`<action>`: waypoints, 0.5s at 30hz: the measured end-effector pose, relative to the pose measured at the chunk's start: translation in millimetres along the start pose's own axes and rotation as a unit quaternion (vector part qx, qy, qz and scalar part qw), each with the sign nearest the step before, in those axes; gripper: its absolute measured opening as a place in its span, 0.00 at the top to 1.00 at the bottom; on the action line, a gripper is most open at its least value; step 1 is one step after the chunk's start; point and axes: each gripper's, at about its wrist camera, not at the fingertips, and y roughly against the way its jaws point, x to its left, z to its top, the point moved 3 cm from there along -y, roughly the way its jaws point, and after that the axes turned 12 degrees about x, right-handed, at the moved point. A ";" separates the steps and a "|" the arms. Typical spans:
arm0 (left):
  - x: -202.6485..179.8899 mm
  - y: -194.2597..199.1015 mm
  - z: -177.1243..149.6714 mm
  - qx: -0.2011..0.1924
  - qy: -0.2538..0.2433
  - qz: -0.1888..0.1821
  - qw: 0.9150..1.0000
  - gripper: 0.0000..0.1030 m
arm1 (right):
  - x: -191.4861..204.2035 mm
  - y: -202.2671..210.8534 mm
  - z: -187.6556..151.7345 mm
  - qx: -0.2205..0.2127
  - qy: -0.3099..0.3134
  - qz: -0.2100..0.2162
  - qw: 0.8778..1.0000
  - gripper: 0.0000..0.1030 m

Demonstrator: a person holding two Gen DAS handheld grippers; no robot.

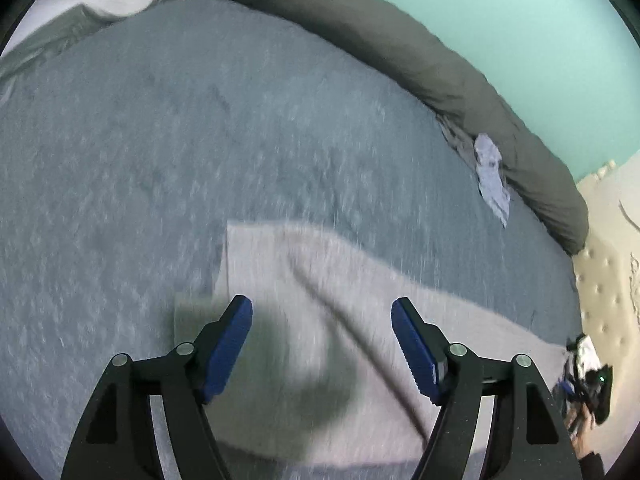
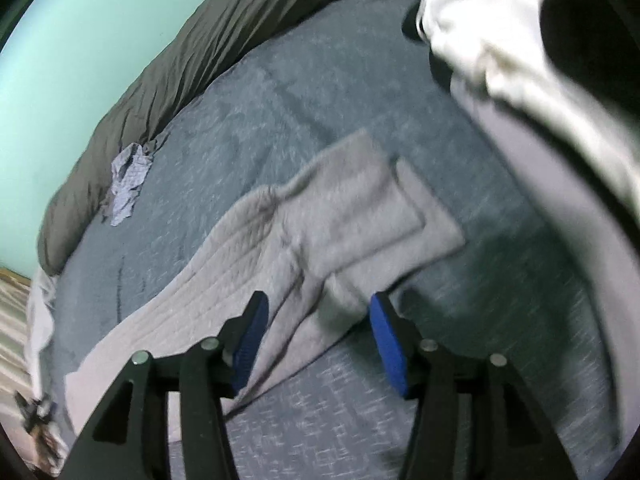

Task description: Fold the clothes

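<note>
nearest the cameras, the left gripper (image 1: 322, 350) hung with its jaws wide apart and nothing clamped, above the grey garment (image 1: 320, 280); the right gripper (image 2: 318, 336) likewise stood parted and empty over the same garment's (image 2: 340, 216) folded edge. the garment lay flat on the blue bedspread (image 1: 160, 140), one part already doubled over, so a fold looked just laid and let go. the next move probably called for fresh grips on an outer edge or a corner, both claws closing on cloth before another fold. farther off, a small pale cloth (image 1: 492, 176) lay by the dark duvet (image 1: 400, 40) near the green wall (image 1: 520, 20).
</note>
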 end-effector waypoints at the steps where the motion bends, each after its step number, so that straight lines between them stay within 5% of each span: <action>1: 1.8 -4.6 -9.1 0.007 0.001 -0.005 1.000 0.26 | -1.0 -3.2 -2.8 0.003 -0.006 0.007 1.000 0.43; 6: 14.1 -24.5 -52.6 0.036 0.010 -0.024 0.999 0.26 | -7.7 -15.8 -8.5 0.020 -0.033 0.028 0.999 0.37; 15: 29.0 -20.8 -92.1 0.015 0.041 -0.062 0.997 0.22 | -10.8 -27.4 -6.5 0.014 -0.052 0.045 0.998 0.35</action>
